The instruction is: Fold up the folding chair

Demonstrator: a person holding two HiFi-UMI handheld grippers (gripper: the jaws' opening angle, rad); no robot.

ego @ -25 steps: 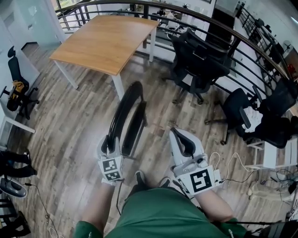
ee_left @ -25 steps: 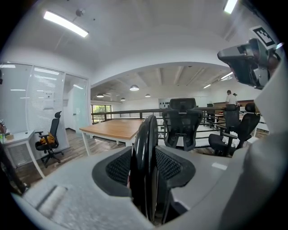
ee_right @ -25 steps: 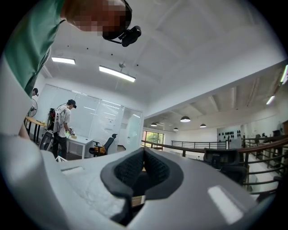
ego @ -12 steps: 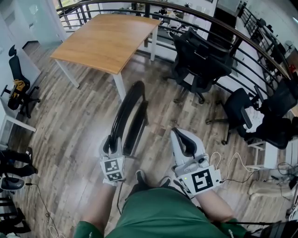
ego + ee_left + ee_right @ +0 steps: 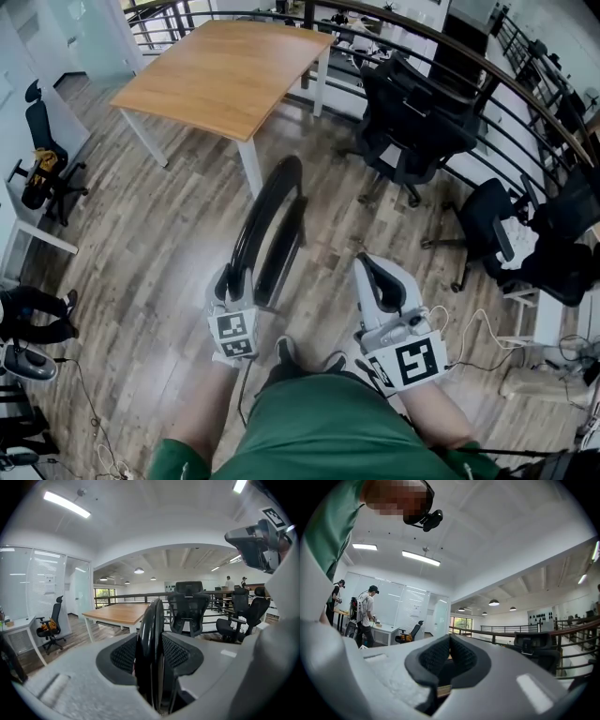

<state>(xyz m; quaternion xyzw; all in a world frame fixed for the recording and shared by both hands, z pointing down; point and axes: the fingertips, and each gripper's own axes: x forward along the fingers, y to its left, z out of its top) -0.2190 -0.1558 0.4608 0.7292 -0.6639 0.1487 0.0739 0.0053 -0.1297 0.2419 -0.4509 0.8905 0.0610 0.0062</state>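
The black folding chair [image 5: 270, 230] is folded flat and stands upright on the wooden floor in front of me. My left gripper [image 5: 233, 279] is shut on the near end of its curved frame. In the left gripper view the chair's black frame [image 5: 151, 634] runs up between the two pads, which press on it from both sides. My right gripper [image 5: 370, 267] hovers to the right of the chair, apart from it. Its jaws are shut with nothing between them, as the right gripper view shows [image 5: 449, 641].
A wooden table [image 5: 225, 70] with white legs stands beyond the chair. Black office chairs [image 5: 417, 122] crowd along the curved railing [image 5: 487, 70] at the right. Another office chair [image 5: 42, 164] is at the far left. Cables [image 5: 478, 328] lie on the floor. Two people [image 5: 365, 611] stand by a desk.
Both grippers and the chair keep their places. Only the head view has shifted slightly.
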